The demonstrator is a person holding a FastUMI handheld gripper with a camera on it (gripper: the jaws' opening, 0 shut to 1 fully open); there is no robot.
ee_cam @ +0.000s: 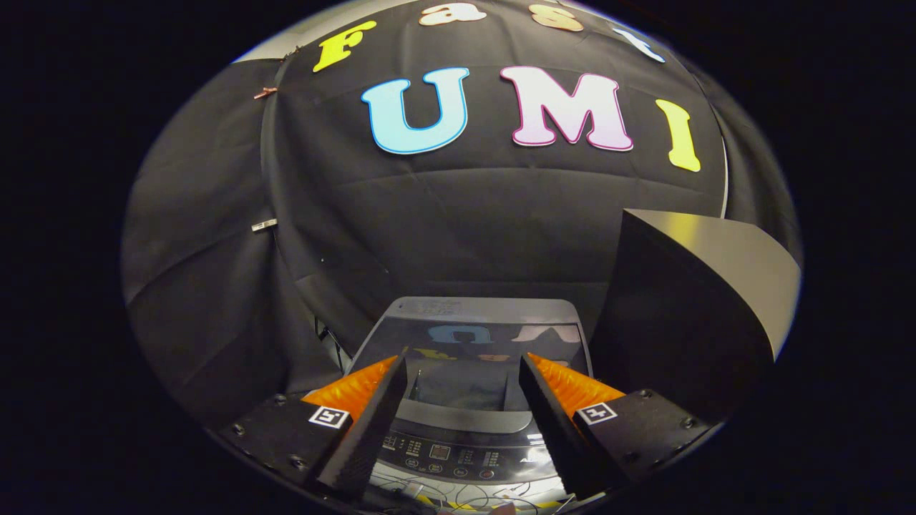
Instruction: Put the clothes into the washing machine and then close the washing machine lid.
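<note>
since the gripper (464, 375) hangs above the washing machine (469, 386) with its fingers spread wide and nothing between them, i read the step in hand as either fetching clothes or dealing with the lid. the lid (469, 340) looks to lie flat over the tub, glossy, just beyond the fingertips; i can't tell for sure whether it is fully shut. no clothes are visible around the machine. the control panel (458, 454) sits on the near edge of the machine, under the fingers, with loose cables (458, 497) just in front of it. a dark board (687, 300) stands right beside the machine. advice: keep the jaws wide, stay off the panel buttons, clear the cables, approach the lid at its near edge, and avoid swinging into the board.
</note>
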